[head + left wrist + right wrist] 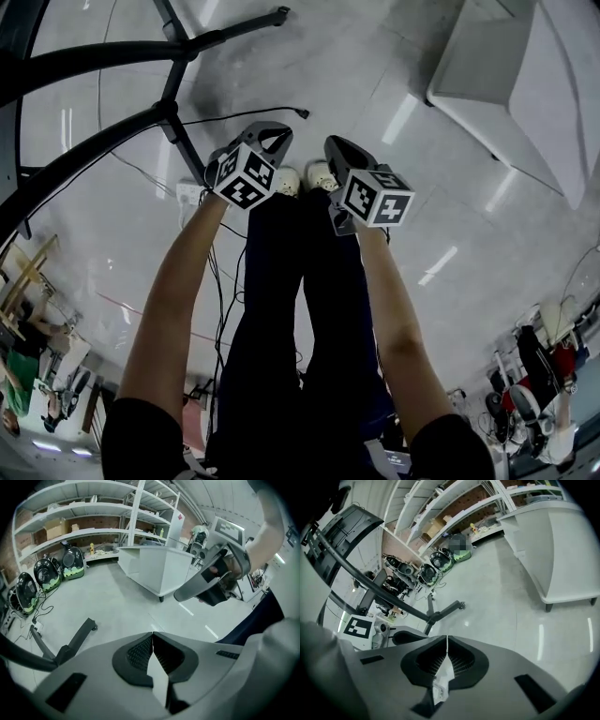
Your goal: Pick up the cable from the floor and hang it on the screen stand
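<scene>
A thin black cable (246, 116) lies on the grey floor and ends in a plug (303, 113), just beyond both grippers. The black screen stand (173, 89) spreads its legs at the upper left; one leg (77, 641) shows in the left gripper view, and another leg (444, 611) and the screen (340, 534) show in the right gripper view. My left gripper (274, 139) and right gripper (336, 148) hang side by side above my shoes. Both are shut with nothing between the pads (140, 651) (459, 660). Neither touches the cable.
A white power strip (190, 193) sits by the stand's base, with more cables (221, 281) trailing toward me. A white counter (506, 84) stands at the right. Shelves (84, 522) and several black-and-green cases (47, 573) line the far wall.
</scene>
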A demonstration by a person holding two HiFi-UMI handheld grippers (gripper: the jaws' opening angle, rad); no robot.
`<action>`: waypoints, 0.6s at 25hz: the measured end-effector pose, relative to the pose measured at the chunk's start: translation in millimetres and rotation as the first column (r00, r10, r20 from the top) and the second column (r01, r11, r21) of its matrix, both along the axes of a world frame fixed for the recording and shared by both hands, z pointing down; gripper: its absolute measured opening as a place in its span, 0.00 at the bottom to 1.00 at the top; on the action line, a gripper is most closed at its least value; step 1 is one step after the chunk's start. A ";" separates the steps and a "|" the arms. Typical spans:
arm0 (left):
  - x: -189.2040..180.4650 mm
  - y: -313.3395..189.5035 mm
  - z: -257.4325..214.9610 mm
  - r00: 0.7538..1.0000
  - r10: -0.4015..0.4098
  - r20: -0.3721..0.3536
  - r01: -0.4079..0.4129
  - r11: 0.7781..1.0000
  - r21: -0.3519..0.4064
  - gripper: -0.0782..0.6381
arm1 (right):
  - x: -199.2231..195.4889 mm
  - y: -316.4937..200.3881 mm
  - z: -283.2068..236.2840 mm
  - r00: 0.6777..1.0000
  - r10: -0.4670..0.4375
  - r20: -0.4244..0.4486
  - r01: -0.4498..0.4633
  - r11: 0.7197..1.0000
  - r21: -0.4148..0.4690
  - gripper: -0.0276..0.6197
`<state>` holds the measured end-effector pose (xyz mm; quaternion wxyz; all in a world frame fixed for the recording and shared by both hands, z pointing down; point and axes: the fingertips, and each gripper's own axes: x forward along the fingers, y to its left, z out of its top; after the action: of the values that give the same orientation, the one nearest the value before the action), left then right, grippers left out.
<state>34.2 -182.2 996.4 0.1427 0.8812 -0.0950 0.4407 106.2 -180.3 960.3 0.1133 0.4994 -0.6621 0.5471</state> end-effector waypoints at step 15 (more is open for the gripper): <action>16.0 3.5 174.5 0.965 0.220 0.144 -0.226 0.974 0.024 0.12 | 27.9 4.0 113.9 0.996 -0.071 0.050 0.070 0.997 0.016 0.08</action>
<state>50.2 -178.7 1170.9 0.0674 0.8557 -0.0139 0.5128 134.1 -176.3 1074.2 0.1121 0.4627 -0.6858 0.5504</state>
